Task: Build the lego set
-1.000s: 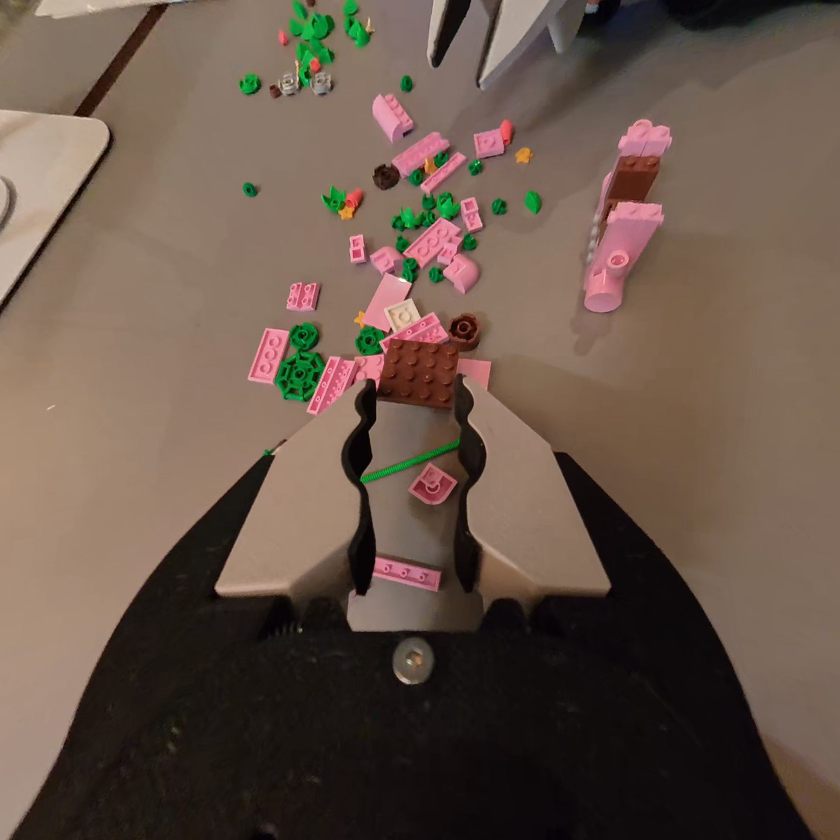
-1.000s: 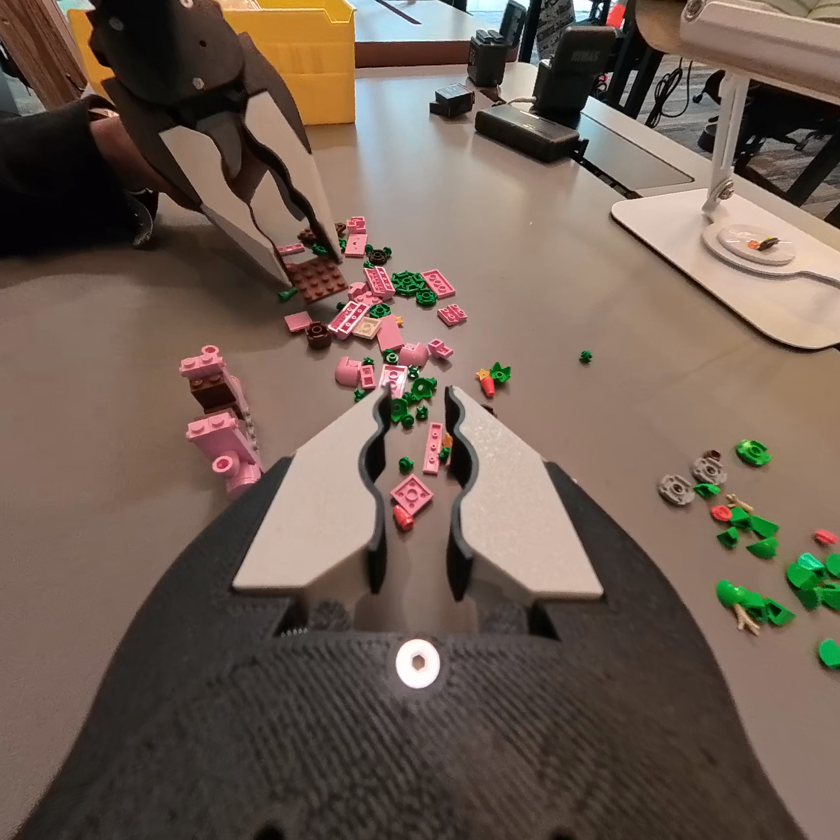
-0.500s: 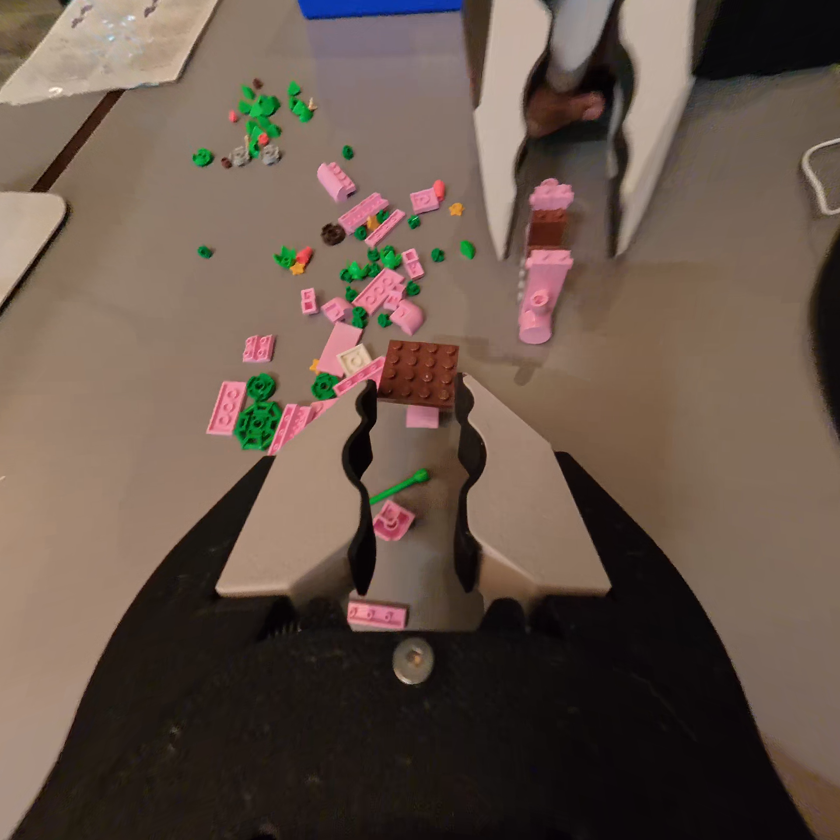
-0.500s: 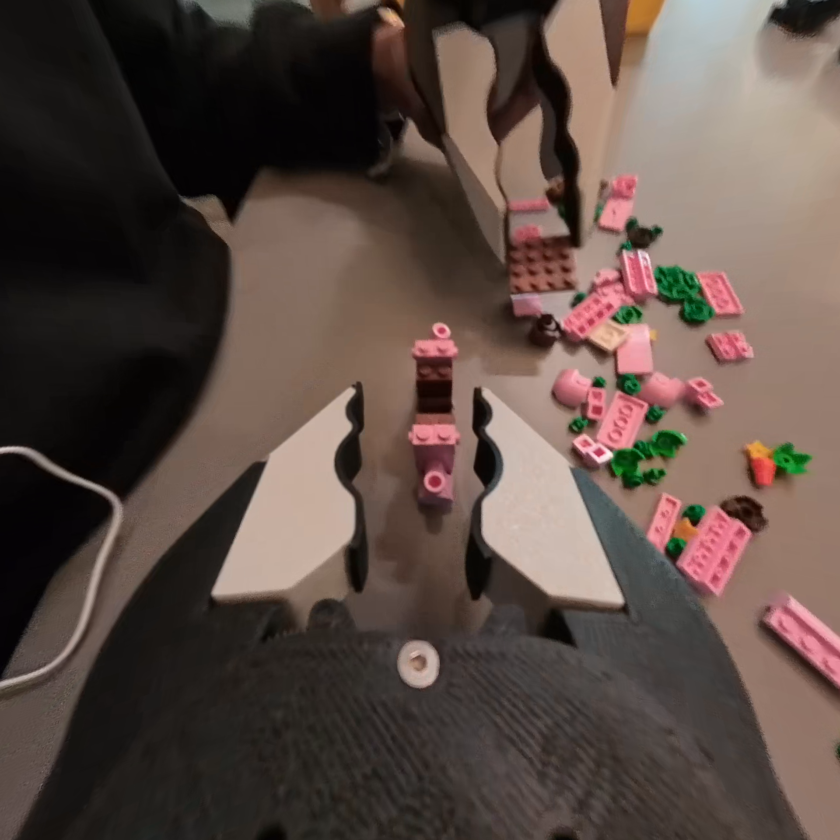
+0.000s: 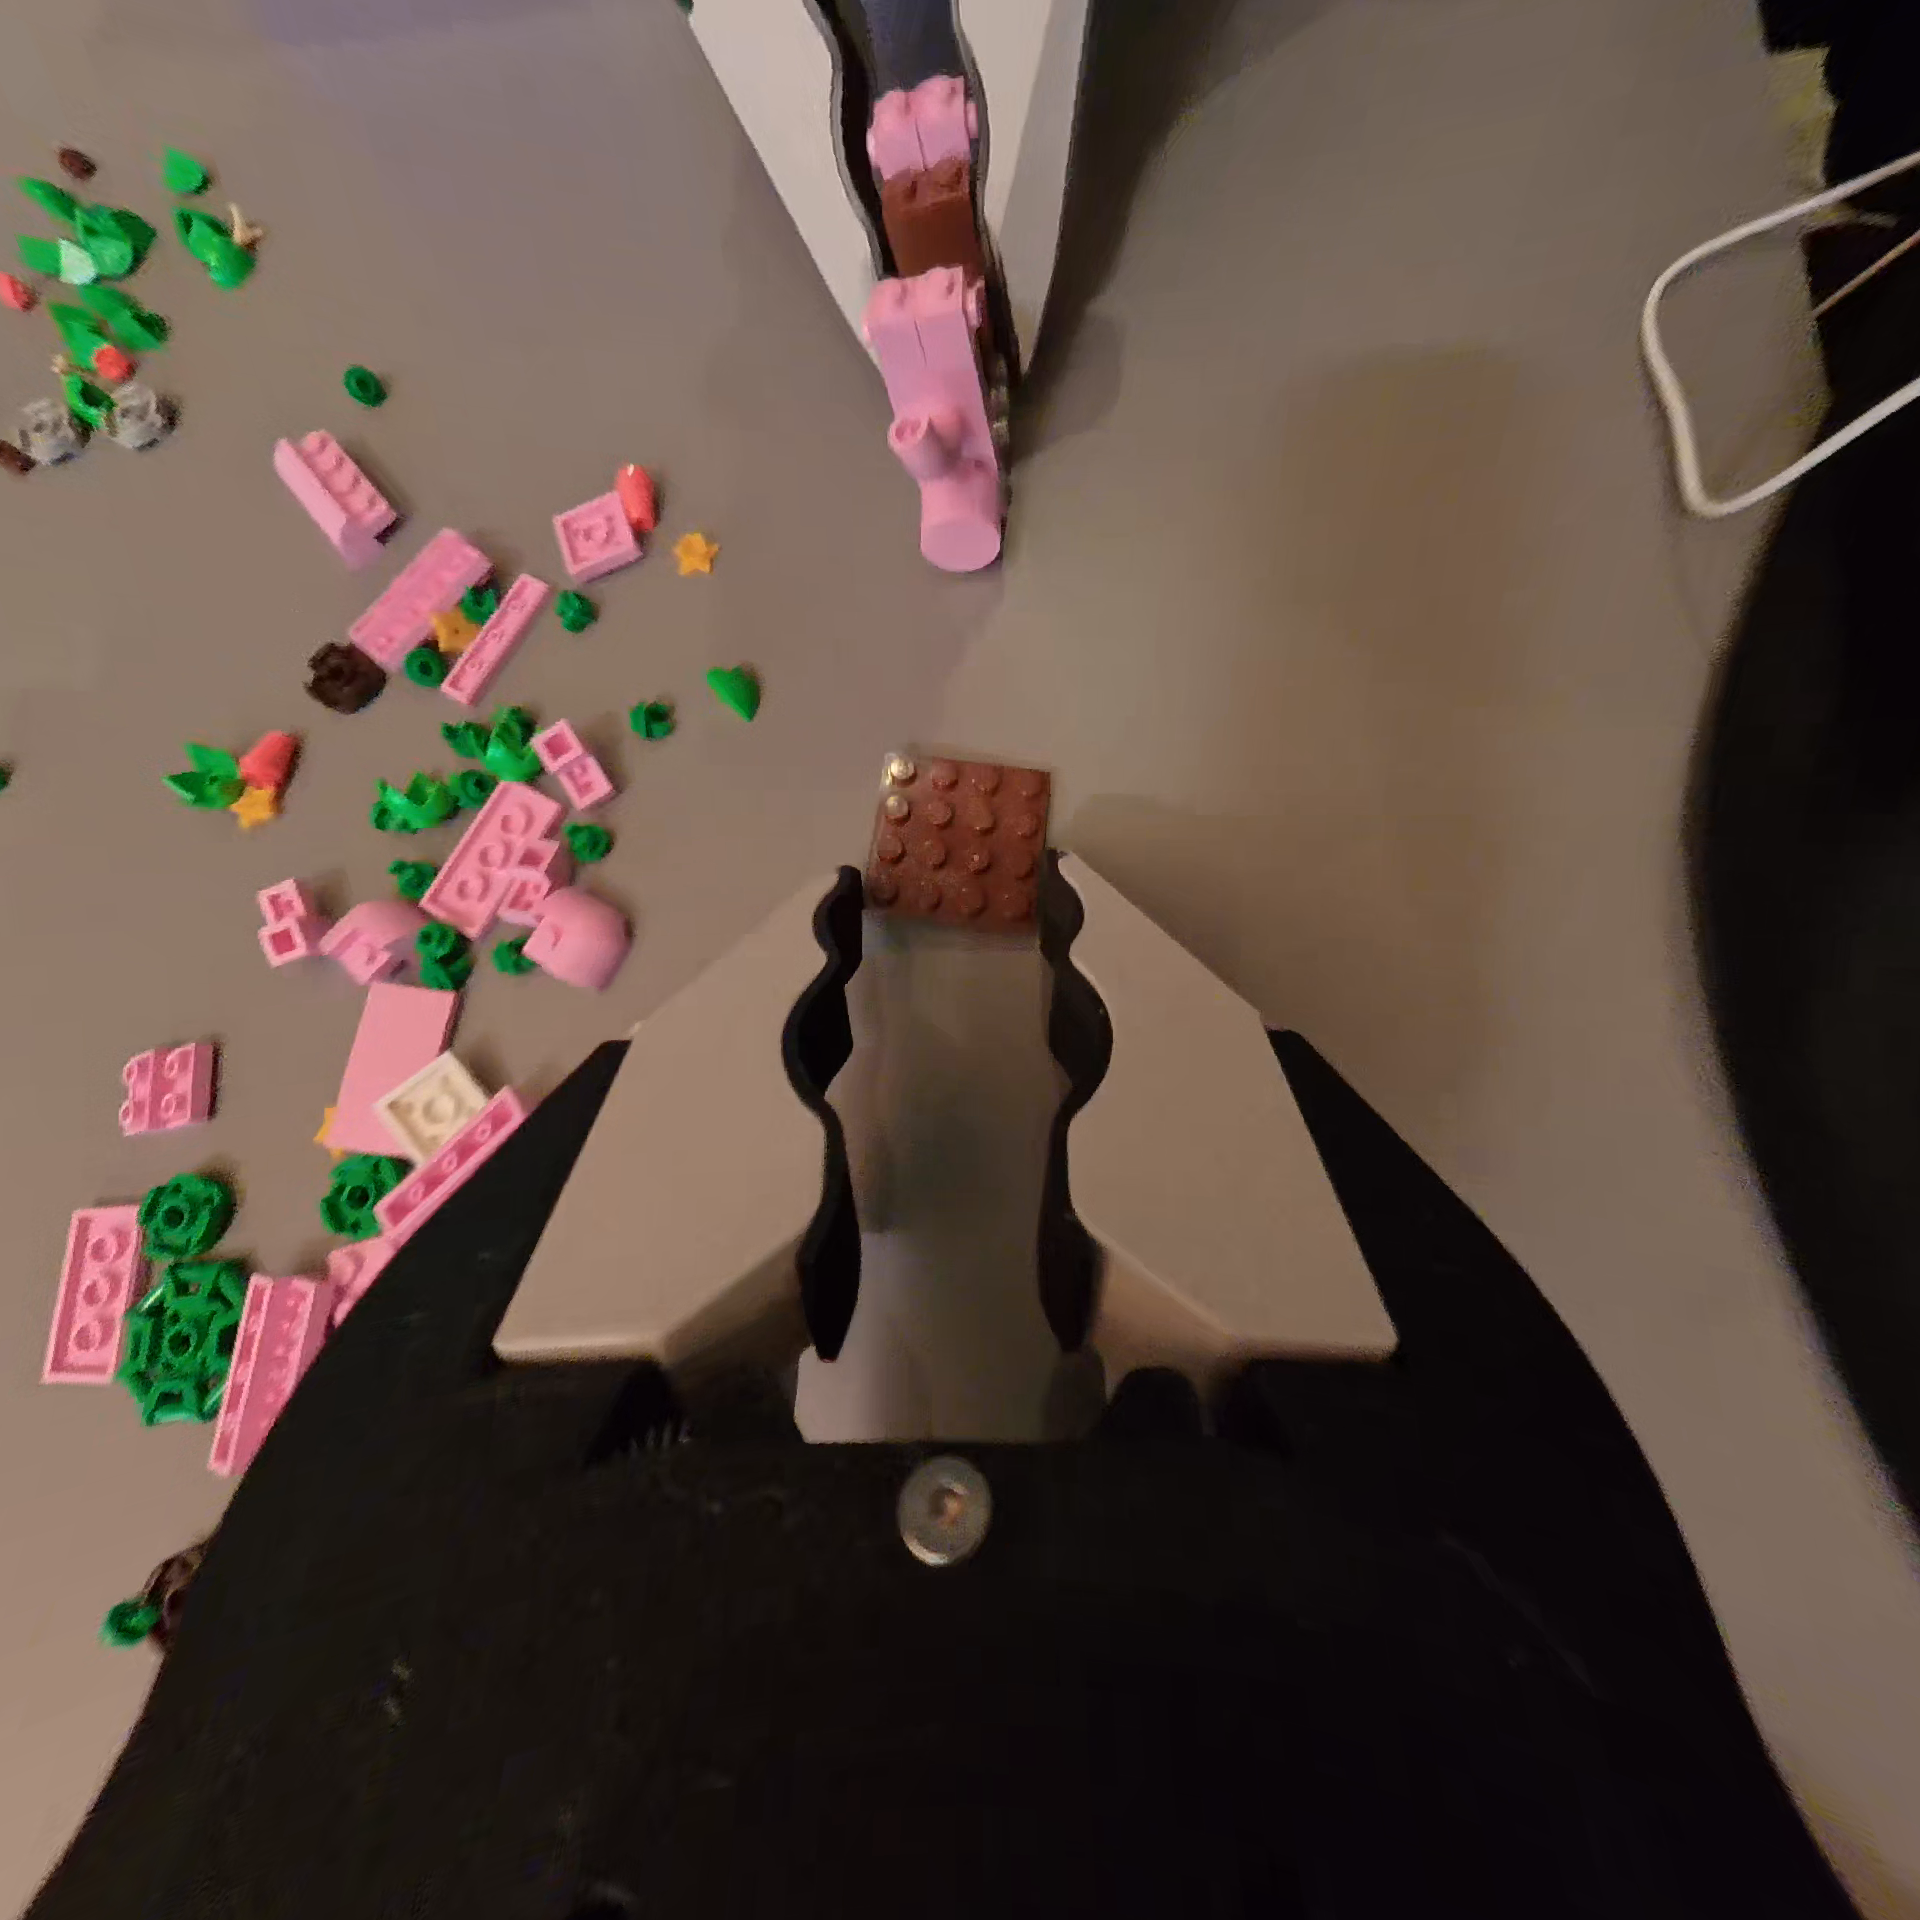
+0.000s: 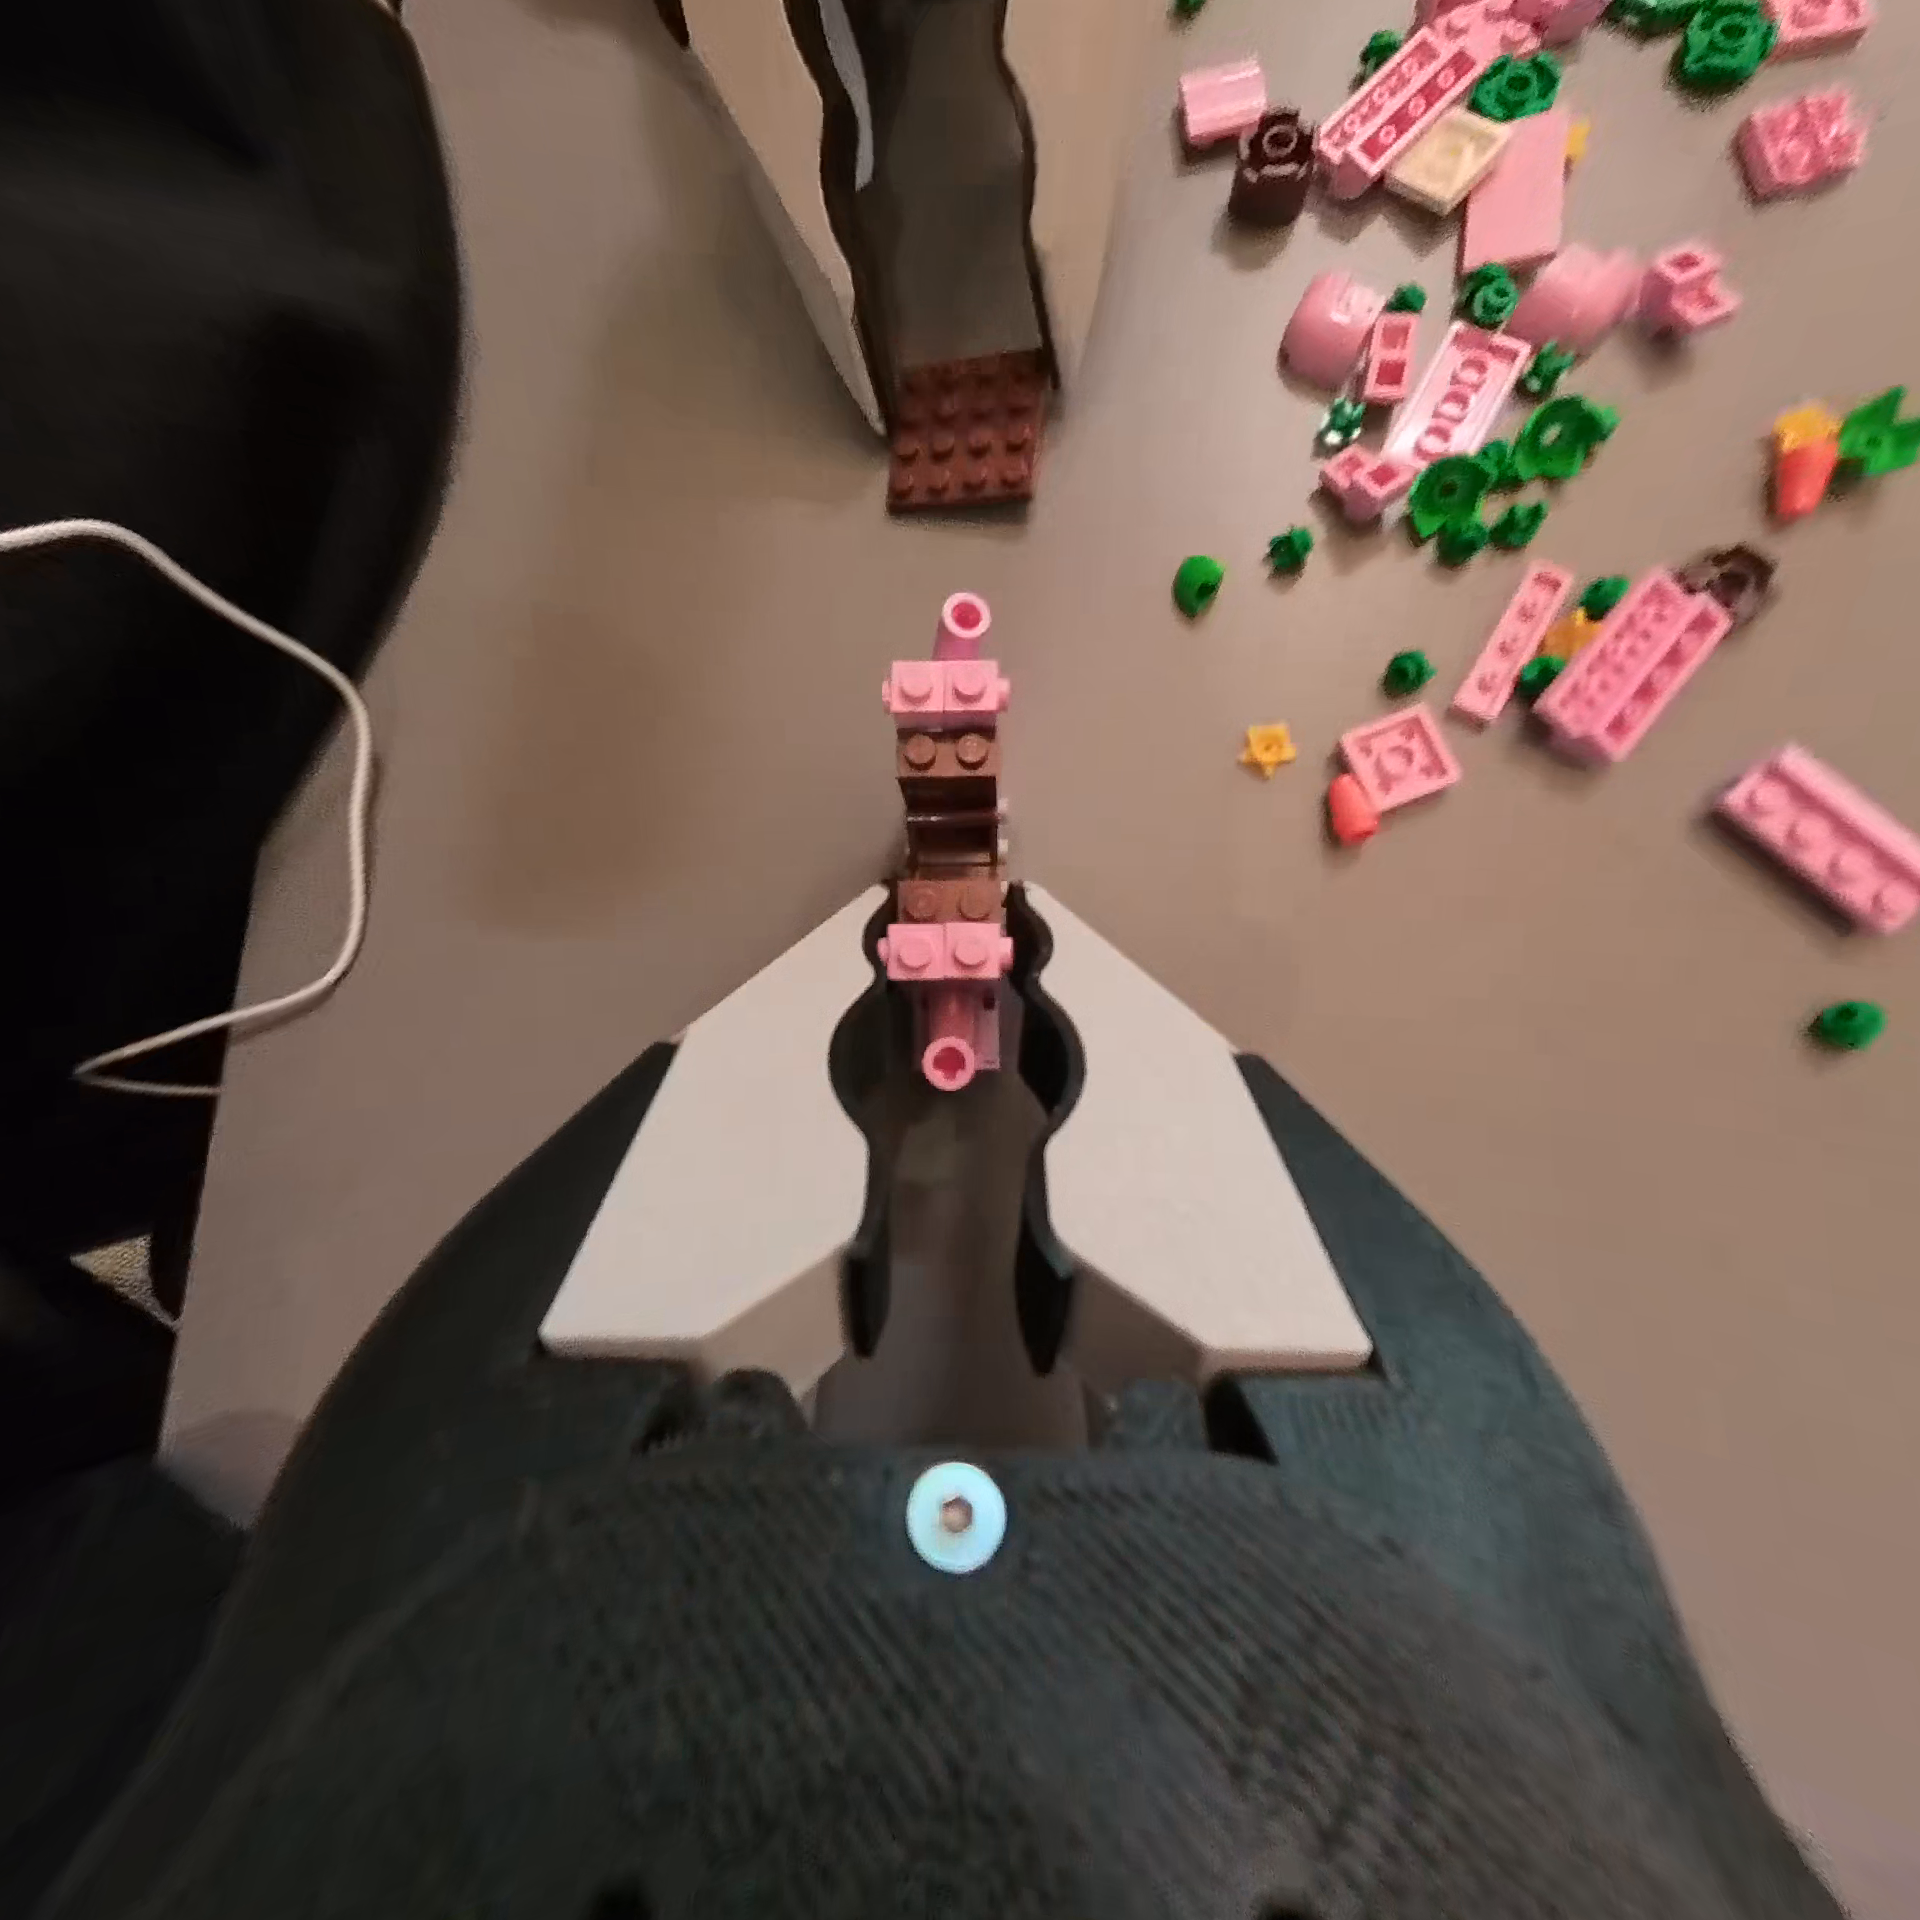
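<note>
Your pink-and-brown sub-assembly [image 6: 948, 831] now sits between the fingers of your right hand-held gripper [image 6: 951, 914]; half a second ago that gripper only straddled it with a wide gap, now the fingers have closed in against its near pink block, so I judge it gripped; whether it is off the desk [image 6: 623, 727] or still resting on it, can't tell from either view.

Your brown plate [image 5: 961, 847] is pinched by its near edge at the tips of your left hand-held gripper [image 5: 954, 883]; fingers about a plate-width apart, same hold as a second ago; but the plate has left the pile and now hangs over bare desk, near the sub-assembly's round pink end and roughly in line with it.

Meaning: both parts in hand and facing each other; next step is likely mating the sub-assembly onto the plate's studs; alignment looks close, contact not yet made.

Loose pink and green pieces [image 5: 488, 862] lie scattered to the left in the left wrist view, well apart from both grippers; a white cable [image 6: 260, 790] loops on the desk beside a dark sleeve [image 6: 187, 416], clear of the work for now; both views are slightly motion-blurred.
</note>
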